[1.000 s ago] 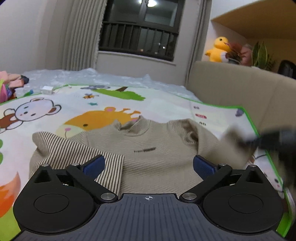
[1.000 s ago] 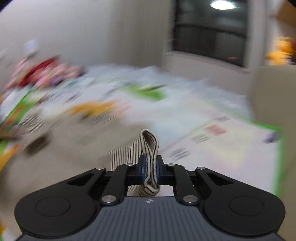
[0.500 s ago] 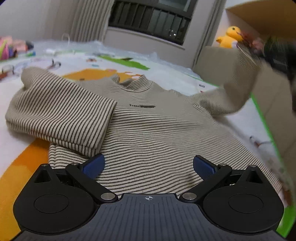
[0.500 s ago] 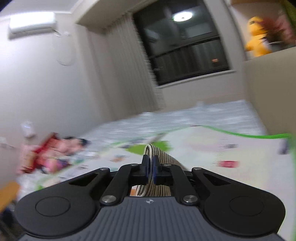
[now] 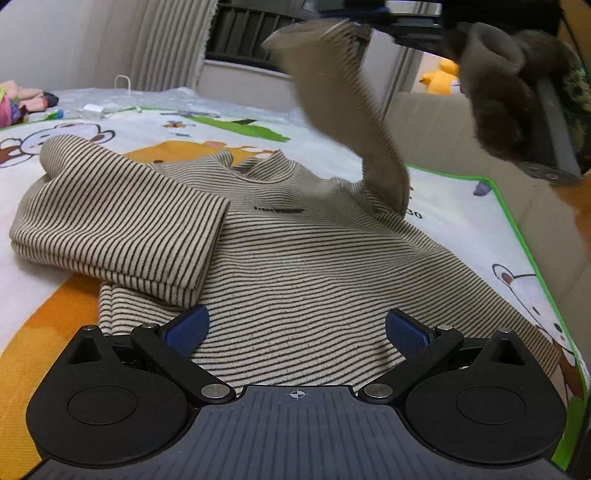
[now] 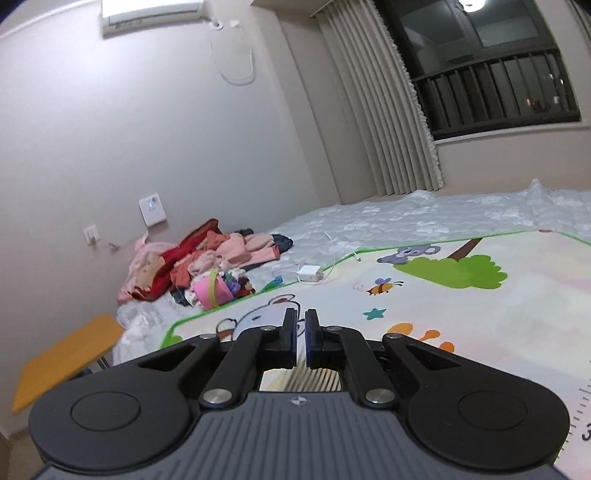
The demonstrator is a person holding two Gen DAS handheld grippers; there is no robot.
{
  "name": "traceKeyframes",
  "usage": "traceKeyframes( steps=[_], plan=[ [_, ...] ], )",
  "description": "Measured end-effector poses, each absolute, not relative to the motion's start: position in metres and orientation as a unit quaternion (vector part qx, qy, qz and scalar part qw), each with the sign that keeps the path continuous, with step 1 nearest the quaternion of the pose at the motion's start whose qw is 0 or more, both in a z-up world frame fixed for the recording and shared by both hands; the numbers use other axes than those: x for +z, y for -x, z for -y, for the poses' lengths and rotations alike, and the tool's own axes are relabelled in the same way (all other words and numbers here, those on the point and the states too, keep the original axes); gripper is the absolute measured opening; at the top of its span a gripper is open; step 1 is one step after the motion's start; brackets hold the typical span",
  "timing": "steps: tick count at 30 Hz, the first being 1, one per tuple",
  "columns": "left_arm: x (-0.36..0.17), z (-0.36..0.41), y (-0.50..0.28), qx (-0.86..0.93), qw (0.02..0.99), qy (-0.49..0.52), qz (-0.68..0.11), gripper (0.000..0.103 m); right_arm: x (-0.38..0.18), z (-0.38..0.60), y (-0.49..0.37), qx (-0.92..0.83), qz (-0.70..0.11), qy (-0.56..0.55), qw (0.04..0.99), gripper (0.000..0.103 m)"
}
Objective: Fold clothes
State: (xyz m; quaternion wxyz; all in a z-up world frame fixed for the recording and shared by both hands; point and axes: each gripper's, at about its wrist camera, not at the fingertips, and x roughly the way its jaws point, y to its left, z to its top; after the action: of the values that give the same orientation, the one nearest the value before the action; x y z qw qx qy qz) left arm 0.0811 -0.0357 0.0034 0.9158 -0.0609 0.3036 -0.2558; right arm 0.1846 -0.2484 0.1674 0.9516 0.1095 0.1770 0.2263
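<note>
A beige sweater (image 5: 303, 266) with dark stripes lies face up on a cartoon play mat (image 5: 461, 221). Its left sleeve (image 5: 122, 225) is folded across the chest. The right sleeve (image 5: 343, 110) stands up in the air, blurred, its cuff held at the top of the left wrist view by my right gripper (image 5: 365, 14). In the right wrist view that gripper (image 6: 300, 317) is nearly closed, with striped fabric (image 6: 299, 380) showing low between the fingers. My left gripper (image 5: 295, 328) hangs open just above the sweater's hem, holding nothing.
A person's fuzzy brown sleeve (image 5: 506, 92) is at the upper right. A beige sofa (image 5: 443, 129) borders the mat on the right. A clothes pile (image 6: 207, 258), a pink toy bucket (image 6: 214, 290) and a white charger (image 6: 310, 271) lie by the far wall.
My right gripper has lifted the right sleeve from the mat high into the air. My left gripper has dropped closer to the sweater's hem and stayed open.
</note>
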Motion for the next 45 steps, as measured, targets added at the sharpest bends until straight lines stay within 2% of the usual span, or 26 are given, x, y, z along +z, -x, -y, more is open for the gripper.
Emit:
traceKeyframes(
  steps=[3, 5, 7, 8, 11, 15, 19, 21, 23, 24, 25, 27, 29, 33, 38, 41, 42, 43, 45],
  plan=[
    [0.003, 0.034, -0.081, -0.26, 0.915, 0.064, -0.303, 0.103, 0.163, 0.24, -0.184, 0.206, -0.182, -0.091, 0.957, 0.008],
    [0.003, 0.034, -0.081, -0.261, 0.915, 0.065, -0.302, 0.103, 0.156, 0.239, -0.182, 0.213, -0.202, -0.099, 0.951, 0.022],
    [0.002, 0.033, -0.081, -0.262, 0.915, 0.067, -0.301, 0.103, 0.145, 0.237, -0.179, 0.223, -0.233, -0.114, 0.94, 0.046],
    [0.002, 0.033, -0.08, -0.262, 0.915, 0.067, -0.3, 0.103, 0.137, 0.235, -0.178, 0.231, -0.253, -0.12, 0.932, 0.049],
    [0.005, 0.032, -0.079, -0.264, 0.914, 0.062, -0.302, 0.103, 0.11, 0.225, -0.17, 0.245, -0.311, -0.134, 0.908, 0.05],
    [0.021, 0.014, -0.073, -0.269, 0.912, 0.069, -0.301, 0.103, 0.08, 0.216, -0.158, 0.238, -0.343, -0.128, 0.9, 0.05],
    [0.035, -0.017, -0.064, -0.221, 0.934, 0.06, -0.273, 0.103, 0.063, 0.196, -0.141, 0.216, -0.295, 0.034, 0.93, 0.05],
    [0.035, -0.027, -0.069, -0.199, 0.938, 0.069, -0.277, 0.103, 0.05, 0.179, -0.135, 0.217, -0.273, 0.133, 0.928, 0.05],
    [0.033, -0.036, -0.075, -0.178, 0.937, 0.09, -0.288, 0.103, 0.038, 0.163, -0.136, 0.216, -0.271, 0.185, 0.92, 0.048],
    [0.032, -0.039, -0.077, -0.173, 0.935, 0.101, -0.292, 0.103, 0.036, 0.159, -0.14, 0.218, -0.275, 0.191, 0.917, 0.043],
    [0.032, -0.042, -0.077, -0.171, 0.934, 0.111, -0.294, 0.103, 0.036, 0.156, -0.146, 0.221, -0.278, 0.189, 0.915, 0.03],
    [0.031, -0.042, -0.077, -0.176, 0.932, 0.112, -0.298, 0.103, 0.043, 0.154, -0.162, 0.225, -0.278, 0.171, 0.918, 0.01],
    [0.03, -0.04, -0.077, -0.181, 0.929, 0.109, -0.302, 0.103, 0.066, 0.164, -0.176, 0.207, -0.251, 0.116, 0.938, 0.009],
    [0.021, -0.039, -0.074, -0.189, 0.922, 0.114, -0.317, 0.103, 0.116, 0.19, -0.19, 0.17, -0.185, -0.012, 0.968, 0.009],
    [0.014, -0.035, -0.077, -0.182, 0.922, 0.113, -0.324, 0.103, 0.099, 0.171, -0.197, 0.197, -0.217, -0.032, 0.956, 0.011],
    [0.012, -0.037, -0.077, -0.185, 0.921, 0.115, -0.324, 0.103, 0.091, 0.167, -0.191, 0.21, -0.231, -0.039, 0.949, 0.024],
    [0.012, -0.037, -0.077, -0.186, 0.92, 0.115, -0.324, 0.103, 0.089, 0.166, -0.189, 0.213, -0.234, -0.042, 0.948, 0.038],
    [0.012, -0.038, -0.076, -0.187, 0.92, 0.115, -0.324, 0.103, 0.086, 0.165, -0.186, 0.217, -0.238, -0.046, 0.946, 0.044],
    [0.011, -0.038, -0.076, -0.188, 0.92, 0.115, -0.324, 0.103, 0.082, 0.164, -0.182, 0.224, -0.246, -0.052, 0.942, 0.044]
  ],
)
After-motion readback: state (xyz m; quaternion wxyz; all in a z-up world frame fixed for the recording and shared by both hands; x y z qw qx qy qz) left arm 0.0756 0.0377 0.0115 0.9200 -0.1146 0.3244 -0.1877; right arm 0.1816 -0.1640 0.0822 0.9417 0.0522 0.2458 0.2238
